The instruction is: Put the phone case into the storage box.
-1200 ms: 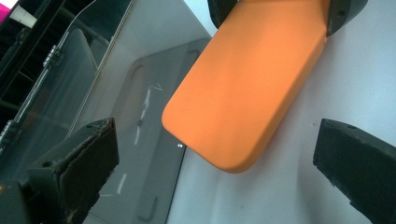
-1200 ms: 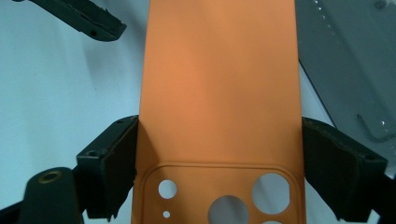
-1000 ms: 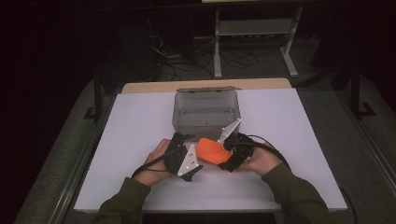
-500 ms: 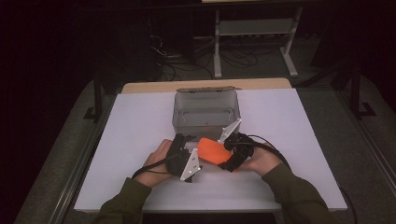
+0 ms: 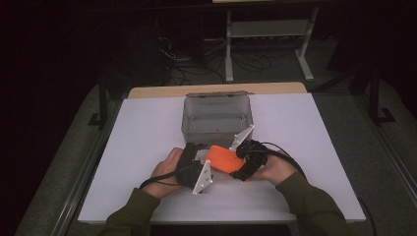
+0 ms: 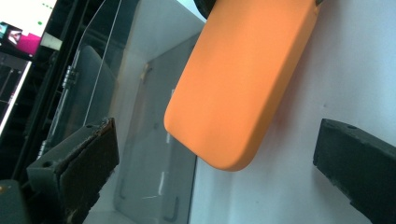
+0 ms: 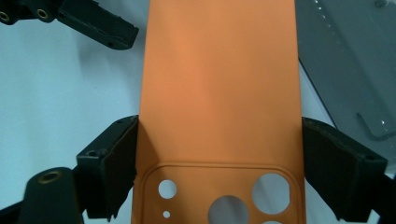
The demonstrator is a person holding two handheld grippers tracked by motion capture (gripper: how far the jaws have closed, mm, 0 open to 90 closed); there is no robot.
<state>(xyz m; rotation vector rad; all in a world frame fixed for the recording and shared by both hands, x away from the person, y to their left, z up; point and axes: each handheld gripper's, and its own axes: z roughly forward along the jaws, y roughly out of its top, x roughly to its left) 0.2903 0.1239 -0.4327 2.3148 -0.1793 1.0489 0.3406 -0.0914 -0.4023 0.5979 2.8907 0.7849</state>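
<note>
An orange phone case point(image 5: 223, 160) hangs just above the white table, in front of a clear plastic box point(image 5: 216, 115). My right gripper point(image 5: 242, 166) is shut on it; in the right gripper view its pads point(image 7: 123, 158) press both long edges of the case point(image 7: 219, 84) near the camera cut-outs. My left gripper point(image 5: 197, 156) faces it from the left, open. In the left gripper view the rounded free end of the case point(image 6: 243, 84) lies between the two jaws of the left gripper point(image 6: 219, 140), with a gap on each side.
The clear box point(image 6: 154, 140) stands open-topped just beyond both grippers, its wall close to the left jaw. A white sheet point(image 5: 147, 128) covers the table, with dark floor, cables and a metal stand behind. One jaw of the left gripper point(image 7: 98, 23) reaches in at the upper left.
</note>
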